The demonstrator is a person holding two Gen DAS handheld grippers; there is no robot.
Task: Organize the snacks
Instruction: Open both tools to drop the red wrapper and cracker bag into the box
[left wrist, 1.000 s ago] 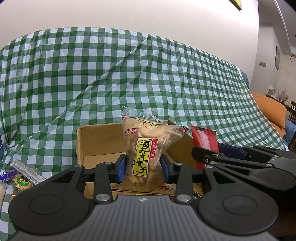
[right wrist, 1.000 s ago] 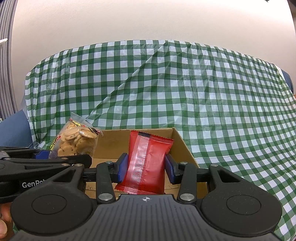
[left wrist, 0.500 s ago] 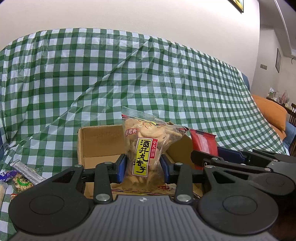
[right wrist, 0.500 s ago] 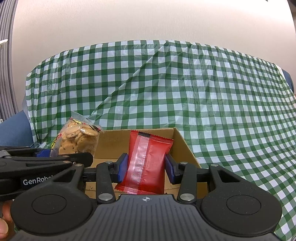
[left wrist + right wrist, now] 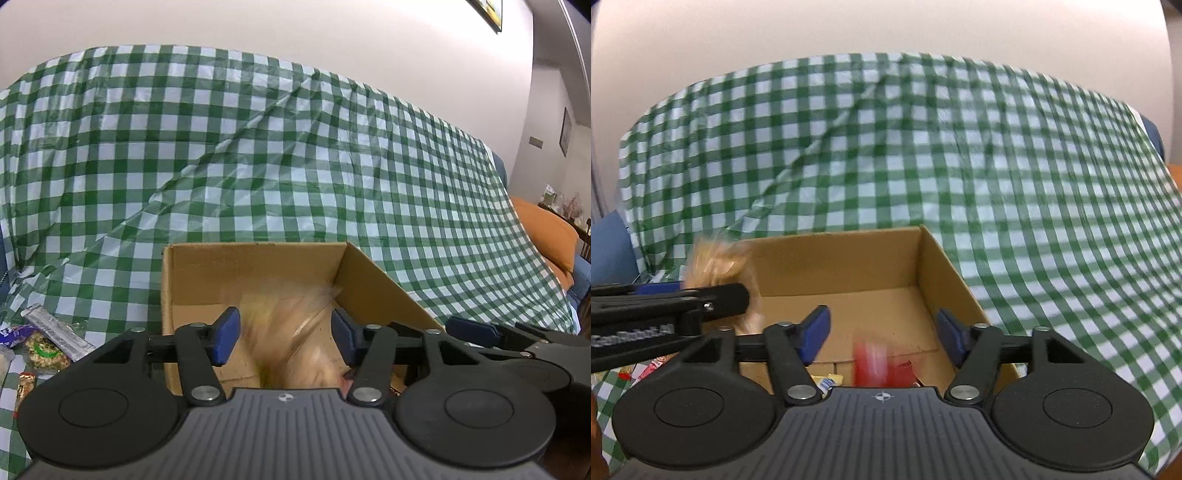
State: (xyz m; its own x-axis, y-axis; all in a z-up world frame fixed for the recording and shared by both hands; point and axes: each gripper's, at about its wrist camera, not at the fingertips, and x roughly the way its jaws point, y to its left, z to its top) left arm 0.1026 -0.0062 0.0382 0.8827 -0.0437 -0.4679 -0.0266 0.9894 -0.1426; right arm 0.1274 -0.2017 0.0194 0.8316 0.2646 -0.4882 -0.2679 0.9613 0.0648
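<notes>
I have both grippers poised over the open cardboard box (image 5: 255,266), which sits on the green-and-white checked cloth (image 5: 258,147).

My left gripper (image 5: 284,334) has just been opening, and its blue pads now stand apart with nothing pressed between them. The bag of biscuits (image 5: 291,332) is a pale smear between the pads, blurred as it drops into the box, touching neither pad as far as I can tell. In the right wrist view the same bag shows as a tan blur at the box's left wall, partly behind the left gripper's black arm.

My right gripper (image 5: 882,334) has also just been opening; its pads stand wide and clear of the red packet (image 5: 875,363). That packet is a red streak low in the box, just above the gripper's body, too blurred to tell whether it has landed on the box floor. Beside it, at the near edge inside the box, I can see a bit of a yellow-and-white wrapper (image 5: 825,382).

From the left wrist view, the right gripper's arm reaches in from the right, just beside the box's right wall. On the cloth to the left of the box lies a small heap of other snacks (image 5: 44,339), including a silver wrapper and a green-labelled pack, well apart from the box.
</notes>
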